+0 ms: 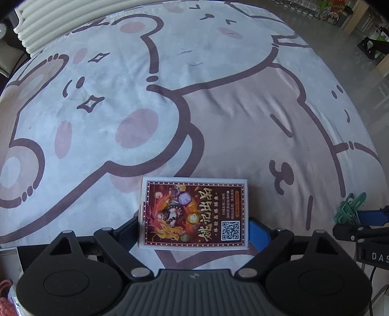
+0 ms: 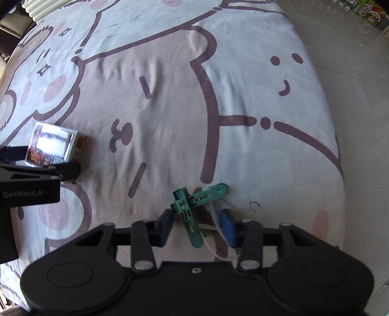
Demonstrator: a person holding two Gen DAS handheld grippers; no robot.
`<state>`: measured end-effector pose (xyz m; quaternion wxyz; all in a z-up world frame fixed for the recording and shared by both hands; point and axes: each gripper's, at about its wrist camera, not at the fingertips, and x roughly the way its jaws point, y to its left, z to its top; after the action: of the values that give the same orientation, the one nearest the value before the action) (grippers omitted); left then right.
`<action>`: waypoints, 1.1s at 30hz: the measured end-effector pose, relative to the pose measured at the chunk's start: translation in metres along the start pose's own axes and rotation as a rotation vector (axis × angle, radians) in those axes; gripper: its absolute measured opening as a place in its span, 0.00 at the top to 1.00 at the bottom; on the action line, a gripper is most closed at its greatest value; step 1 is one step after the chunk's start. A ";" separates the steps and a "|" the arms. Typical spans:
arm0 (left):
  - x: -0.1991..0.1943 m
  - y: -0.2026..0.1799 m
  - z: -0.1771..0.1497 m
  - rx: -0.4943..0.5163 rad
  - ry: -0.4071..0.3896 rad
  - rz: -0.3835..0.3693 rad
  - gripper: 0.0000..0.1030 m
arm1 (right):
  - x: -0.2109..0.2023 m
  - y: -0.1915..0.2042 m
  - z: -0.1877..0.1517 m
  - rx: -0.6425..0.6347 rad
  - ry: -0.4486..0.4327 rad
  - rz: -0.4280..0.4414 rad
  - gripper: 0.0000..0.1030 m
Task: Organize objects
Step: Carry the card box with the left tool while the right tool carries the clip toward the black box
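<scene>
A card box (image 1: 194, 214), printed with a dark red and orange picture, Chinese lettering and a QR code, is pinched between the two fingers of the left gripper (image 1: 194, 231); its white-bordered face is turned upward, and it is seen close to the near edge of the bed (image 1: 243, 109). The bed is covered by a pale sheet printed with large cartoon bears outlined in dark brown. In the right wrist view the same box (image 2: 54, 145) is seen toward the left edge of the bed, with the left gripper's black fingers closed in on either side of it. Two green clothes pegs (image 2: 194, 206), crossed over one another, are lying on the sheet near the near edge, together with a piece of clear plastic (image 2: 218, 233). The right gripper (image 2: 198, 227) is set around them with its fingers spread apart: one peg is lying just beside the dark left pad, and the blue right pad (image 2: 227, 229) is kept apart from the pegs. A stack of white ribbed items (image 1: 60, 17) is seen at the far left corner.
</scene>
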<state>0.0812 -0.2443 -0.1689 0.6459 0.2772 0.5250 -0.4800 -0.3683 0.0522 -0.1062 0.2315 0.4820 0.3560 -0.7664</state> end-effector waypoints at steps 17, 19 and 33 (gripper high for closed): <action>-0.020 0.011 -0.008 -0.033 -0.043 0.009 0.13 | -0.016 -0.002 0.002 -0.014 -0.074 0.024 0.85; -0.027 0.014 -0.010 -0.038 -0.055 0.011 0.14 | -0.020 0.003 0.003 -0.015 -0.088 0.022 0.85; -0.096 0.032 -0.028 -0.082 -0.193 0.037 0.13 | -0.072 0.023 -0.012 -0.004 -0.254 0.057 0.85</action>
<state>0.0998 -0.1761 -0.0910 0.7131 0.2127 0.4741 -0.4706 -0.3150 0.0476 -0.0521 0.2972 0.3907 0.3115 -0.8137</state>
